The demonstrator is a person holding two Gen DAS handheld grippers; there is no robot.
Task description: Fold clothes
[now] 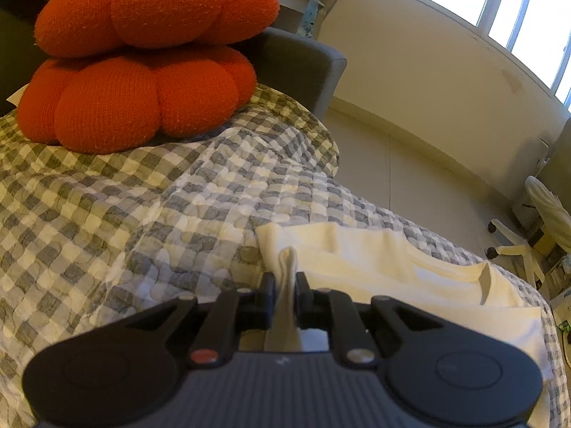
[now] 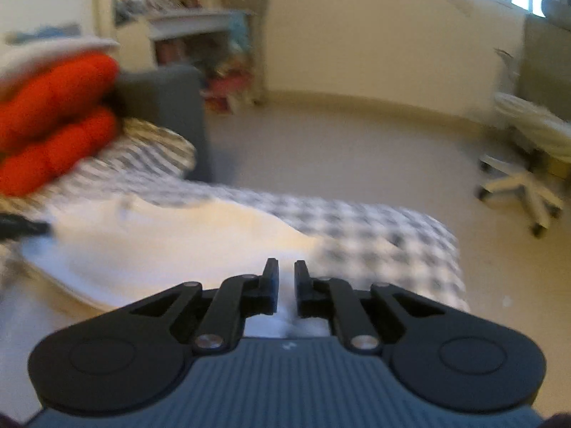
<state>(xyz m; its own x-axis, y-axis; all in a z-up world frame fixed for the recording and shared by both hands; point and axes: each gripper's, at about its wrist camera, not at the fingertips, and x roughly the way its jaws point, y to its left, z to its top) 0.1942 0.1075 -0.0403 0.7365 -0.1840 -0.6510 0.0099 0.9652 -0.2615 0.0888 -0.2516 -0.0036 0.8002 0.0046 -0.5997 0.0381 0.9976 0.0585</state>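
Your left gripper (image 1: 285, 280) pinches a raised fold of the cream shirt (image 1: 392, 267), its fingers (image 1: 267, 285) closed to a narrow slot with cloth standing up between them. Your right gripper (image 2: 285, 278) shows the same narrow gap with pale fabric behind it; whether it has hold of the shirt (image 2: 160, 249), you cannot tell through the blur.

The shirt lies on the checked quilt (image 1: 125, 214) near the bed's floor-side edge. In the left view it stretches rightward from the pinched fold, its long axis running along that edge, with the V of the neckline (image 1: 487, 281) towards the far right. In the right view it spreads left from your fingers, and a dark blurred object (image 2: 21, 228) at the left edge touches it.

Two red cushions (image 1: 142, 71) are stacked on the quilt well beyond the shirt, against a grey headboard (image 1: 303, 64). A white swivel chair (image 2: 524, 185) stands on the floor, clear of the bed.

Only the left view is sharp enough to show the neckline and the quilt's weave. Only the right view shows the cluttered shelf (image 2: 200, 42) behind the headboard.
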